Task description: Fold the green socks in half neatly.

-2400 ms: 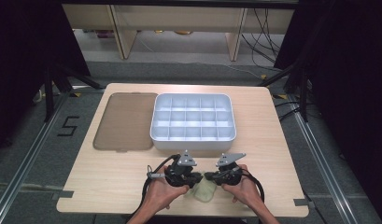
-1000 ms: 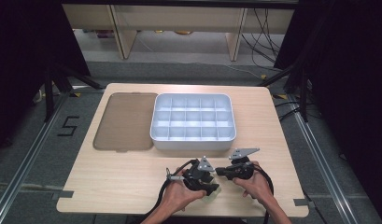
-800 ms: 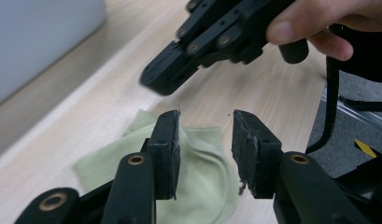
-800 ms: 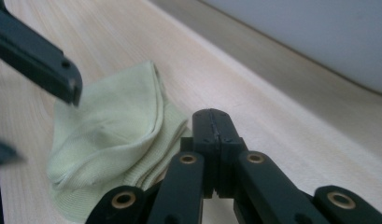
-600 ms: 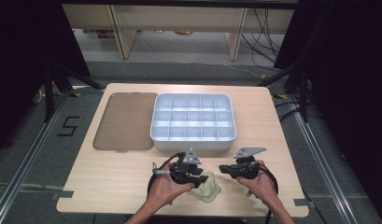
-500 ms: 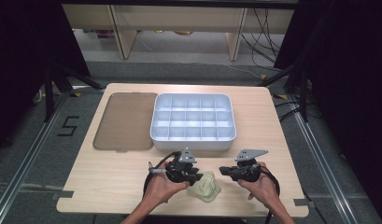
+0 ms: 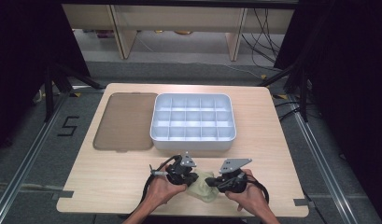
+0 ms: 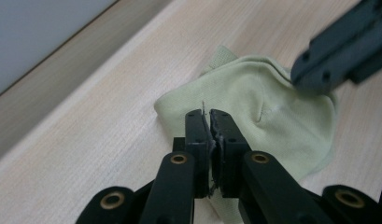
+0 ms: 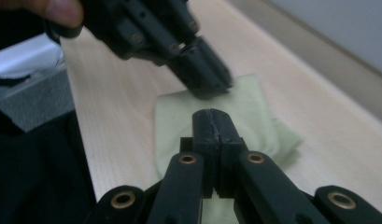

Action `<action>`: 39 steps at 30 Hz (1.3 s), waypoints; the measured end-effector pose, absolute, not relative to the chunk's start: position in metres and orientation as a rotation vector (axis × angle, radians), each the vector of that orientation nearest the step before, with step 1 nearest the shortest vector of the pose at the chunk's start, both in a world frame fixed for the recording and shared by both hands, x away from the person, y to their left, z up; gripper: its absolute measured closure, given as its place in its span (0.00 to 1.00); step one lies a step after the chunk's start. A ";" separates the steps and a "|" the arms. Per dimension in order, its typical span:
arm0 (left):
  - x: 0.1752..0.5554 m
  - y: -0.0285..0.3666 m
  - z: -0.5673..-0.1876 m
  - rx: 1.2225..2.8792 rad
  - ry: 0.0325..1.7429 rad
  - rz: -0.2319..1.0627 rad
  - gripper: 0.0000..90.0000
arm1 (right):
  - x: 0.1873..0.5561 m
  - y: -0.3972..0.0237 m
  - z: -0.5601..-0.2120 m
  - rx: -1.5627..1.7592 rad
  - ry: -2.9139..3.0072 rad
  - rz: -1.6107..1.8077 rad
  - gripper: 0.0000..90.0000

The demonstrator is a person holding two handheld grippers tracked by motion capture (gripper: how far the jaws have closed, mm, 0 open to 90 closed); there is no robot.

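Two grippers, both with jaws pressed together: left gripper (image 7: pixel 191 178) pinching a fold of the one pale green cloth (image 8: pixel 268 121), right gripper (image 7: pixel 218 183) closed above its other side, grip on fabric unclear. Cloth between them, near the table's (image 7: pixel 109 177) front edge. Beyond: one white compartment tray (image 7: pixel 193 122), one brown lid (image 7: pixel 125 120) beside it.

soft matt cloth (image 8: pixel 268 116) on pale matt wood-grain table (image 7: pixel 272 140).
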State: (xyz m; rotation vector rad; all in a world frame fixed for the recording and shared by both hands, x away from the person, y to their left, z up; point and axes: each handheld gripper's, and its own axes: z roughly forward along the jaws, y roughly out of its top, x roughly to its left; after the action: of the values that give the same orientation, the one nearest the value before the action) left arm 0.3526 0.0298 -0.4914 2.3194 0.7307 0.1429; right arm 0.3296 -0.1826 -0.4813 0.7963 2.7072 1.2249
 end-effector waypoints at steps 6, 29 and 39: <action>0.349 0.040 -0.495 2.366 0.711 0.131 0.96 | 0.330 -0.185 -0.493 0.815 2.739 1.083 1.00; 0.318 0.034 -0.498 2.371 0.646 0.091 0.99 | 0.354 -0.180 -0.498 0.845 2.665 1.073 1.00; 0.316 0.031 -0.495 2.297 0.694 0.115 0.99 | 0.341 -0.190 -0.482 0.813 2.650 1.168 1.00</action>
State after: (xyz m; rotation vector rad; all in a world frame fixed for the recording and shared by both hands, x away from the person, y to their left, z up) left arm 0.3159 0.0311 -0.4955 2.2969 0.6938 0.1147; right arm 0.3409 -0.1898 -0.4824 0.8131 2.6502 1.1680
